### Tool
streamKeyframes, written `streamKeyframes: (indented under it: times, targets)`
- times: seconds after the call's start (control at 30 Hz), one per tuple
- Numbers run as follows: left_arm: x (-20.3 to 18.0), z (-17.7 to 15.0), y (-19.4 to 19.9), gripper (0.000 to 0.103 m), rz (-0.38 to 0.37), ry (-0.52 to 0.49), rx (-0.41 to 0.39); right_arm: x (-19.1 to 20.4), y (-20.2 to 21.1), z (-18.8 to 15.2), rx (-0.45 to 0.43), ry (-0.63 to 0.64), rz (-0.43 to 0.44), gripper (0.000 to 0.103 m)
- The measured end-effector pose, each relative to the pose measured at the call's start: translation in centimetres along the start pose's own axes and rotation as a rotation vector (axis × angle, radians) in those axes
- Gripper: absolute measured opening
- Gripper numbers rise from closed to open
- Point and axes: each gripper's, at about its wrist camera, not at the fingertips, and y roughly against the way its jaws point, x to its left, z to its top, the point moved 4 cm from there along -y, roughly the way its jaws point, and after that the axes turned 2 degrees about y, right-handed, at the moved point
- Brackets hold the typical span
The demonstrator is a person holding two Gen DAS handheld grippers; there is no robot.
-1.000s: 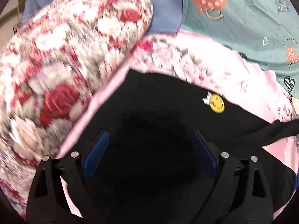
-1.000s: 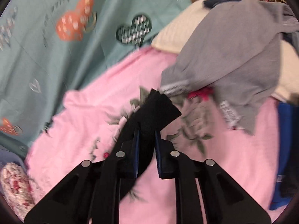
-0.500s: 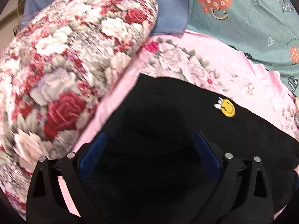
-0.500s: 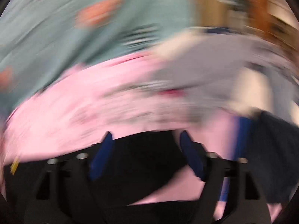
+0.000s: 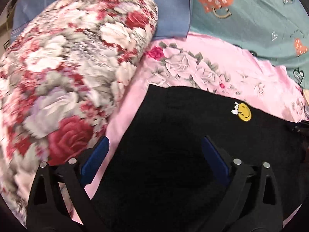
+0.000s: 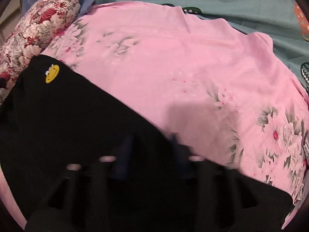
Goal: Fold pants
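Underneath, a pink sheet [image 6: 173,58] covers the bed, a floral pillow [image 5: 63,77] at its left edge. Black pants [image 5: 183,145] lie flat near that pillow, smiley patch [image 5: 244,112] up. Over them the left claw [image 5: 154,154] gapes wide, empty. The blurred right claw [image 6: 152,147] has just been closing; what it grips, I cannot tell.

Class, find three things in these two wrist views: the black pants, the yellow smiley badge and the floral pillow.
black pants [image 5: 173,127]: left wrist view, on the flat black cloth.
yellow smiley badge [image 5: 244,112]: left wrist view, on the badge's face.
floral pillow [image 6: 38,25]: right wrist view, on its rose-printed side.
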Motion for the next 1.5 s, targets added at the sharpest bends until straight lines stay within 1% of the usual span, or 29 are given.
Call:
streamKeyframes:
  times: [0.03,0.1,0.2,0.23,0.27,0.3,0.33,0.37,0.4,0.43,0.5,0.57,0.6,0.67,0.73,0.8,0.83,0.87,0.93,0.97,1.0,1.07,1.1,1.2,1.27,1.3,1.4,1.43,1.5]
  targets:
    - [-0.4,0.1,-0.4,0.097,-0.017,-0.002,0.004,0.1,0.1,0.2,0.007,-0.006,0.006,0.004]
    - [-1.4,0.4,-1.0,0.097,-0.038,-0.018,0.007,0.4,0.0,1.2,-0.005,0.025,-0.079,0.003]
    - [-2.7,1.6,-1.7,0.097,-0.017,-0.030,-0.016,-2.2,1.9,5.1,-0.152,-0.086,-0.207,0.003]
    - [-3.0,2.2,-2.2,0.097,-0.002,-0.023,-0.010,-3.0,1.8,6.3,-0.176,-0.112,-0.243,0.004]
    - [-3.1,2.8,-2.7,0.097,0.014,-0.016,0.003,-3.8,1.5,6.6,-0.167,-0.125,-0.235,0.004]
    - [-3.3,3.3,-3.3,0.097,0.026,-0.009,0.017,-4.3,-0.1,7.0,-0.107,-0.142,-0.195,0.005]
    - [-3.5,3.9,-4.1,0.097,0.044,-0.014,0.037,-4.7,-2.5,6.8,0.004,-0.139,-0.205,0.021]
    - [-3.6,4.3,-4.7,0.097,0.067,-0.021,0.046,-4.7,-3.4,6.8,0.031,-0.110,-0.272,0.046]
    - [-3.6,4.6,-5.1,0.097,0.083,-0.033,0.052,-4.5,-2.9,7.0,-0.007,-0.082,-0.335,0.056]
    - [-3.8,4.8,-5.7,0.097,0.096,-0.056,0.066,-4.5,-2.3,7.3,-0.027,-0.059,-0.358,0.059]
    - [-3.9,4.9,-6.5,0.097,0.108,-0.091,0.081,-5.4,0.3,6.8,-0.100,-0.132,-0.312,0.062]
    - [-3.7,4.7,-7.4,0.097,0.122,-0.114,0.105,-6.6,3.2,5.3,-0.176,-0.202,-0.310,0.062]
    - [-3.7,4.7,-7.9,0.097,0.122,-0.123,0.112,-7.3,5.3,3.8,-0.235,-0.244,-0.284,0.064]
    - [-3.9,4.6,-8.4,0.097,0.109,-0.151,0.107,-8.2,7.7,1.3,-0.294,-0.312,-0.258,0.086]
    - [-4.9,4.2,-9.6,0.095,0.090,-0.227,0.123,-9.6,9.2,-1.9,-0.309,-0.386,-0.257,0.087]
    - [-5.9,4.1,-10.1,0.076,0.058,-0.280,0.113,-10.7,9.5,-4.2,-0.278,-0.412,-0.256,0.087]
    - [-6.5,4.1,-9.8,0.043,0.007,-0.295,0.113,-11.1,9.9,-5.5,-0.272,-0.426,-0.276,0.087]
    - [-7.1,4.1,-9.5,0.034,-0.012,-0.313,0.123,-11.5,10.3,-6.8,-0.268,-0.451,-0.295,0.087]
    - [-7.7,4.3,-8.9,0.026,0.030,-0.340,0.106,-12.9,10.4,-8.5,-0.254,-0.522,-0.284,0.087]
    - [-7.7,4.8,-8.2,0.025,0.071,-0.331,0.061,-13.2,10.1,-8.6,-0.248,-0.547,-0.279,0.087]
    - [-7.0,6.0,-7.1,0.025,0.138,-0.285,-0.007,-13.6,9.8,-8.5,-0.247,-0.565,-0.275,0.087]
    - [-5.9,7.6,-5.9,0.026,0.207,-0.213,-0.070,-13.8,10.0,-7.9,-0.253,-0.569,-0.272,0.087]
    - [-5.5,8.2,-5.7,0.026,0.225,-0.193,-0.081,-13.7,10.0,-7.6,-0.255,-0.566,-0.269,0.087]
    - [-5.0,8.5,-7.6,0.034,0.262,-0.183,-0.044,-13.4,8.5,-6.1,-0.221,-0.523,-0.280,0.087]
    - [-4.6,7.7,-10.4,0.067,0.338,-0.220,0.000,-13.5,7.3,-6.0,-0.171,-0.500,-0.297,0.087]
    - [-4.3,7.3,-11.6,0.072,0.380,-0.233,0.020,-14.0,6.8,-6.3,-0.131,-0.493,-0.322,0.087]
    - [-3.2,7.3,-10.2,0.080,0.340,-0.148,-0.003,-16.1,7.9,-7.6,-0.132,-0.501,-0.389,0.087]
    - [-2.7,7.5,-8.9,0.088,0.310,-0.100,-0.009,-17.4,8.9,-8.3,-0.151,-0.518,-0.413,0.087]
    - [-2.3,7.5,-6.7,0.088,0.273,-0.069,-0.041,-20.1,10.3,-9.8,-0.162,-0.566,-0.451,0.087]
